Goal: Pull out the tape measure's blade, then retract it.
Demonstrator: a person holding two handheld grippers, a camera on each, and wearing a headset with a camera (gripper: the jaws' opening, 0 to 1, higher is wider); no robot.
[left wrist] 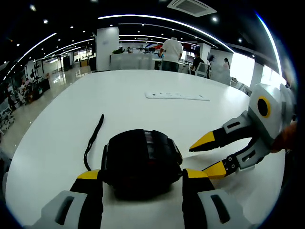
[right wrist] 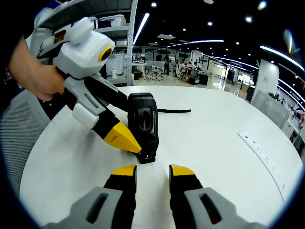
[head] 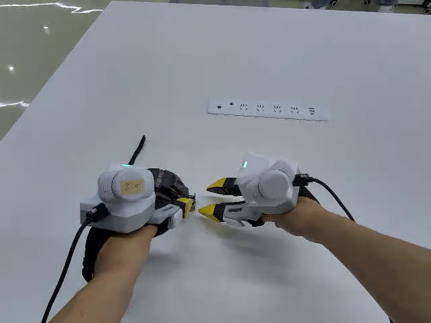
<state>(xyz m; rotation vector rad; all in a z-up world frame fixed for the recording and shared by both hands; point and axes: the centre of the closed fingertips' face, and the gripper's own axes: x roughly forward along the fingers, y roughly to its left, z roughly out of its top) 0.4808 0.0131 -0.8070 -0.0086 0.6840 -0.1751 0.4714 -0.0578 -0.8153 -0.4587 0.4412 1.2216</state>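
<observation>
The left gripper (left wrist: 142, 174) pinches the black, boxy plastic tape measure (left wrist: 142, 152) on the white surface (head: 269, 54). The right gripper (right wrist: 152, 172), jaws spread, is nearer the blade tip (right wrist: 147, 156), just ahead at 12 o'clock.

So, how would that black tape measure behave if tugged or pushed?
The tape measure looks rigid and chunky, probably heavy for its size. On the smooth table it would likely slide unless the left gripper clamps it. Its strap looks floppy.
</observation>
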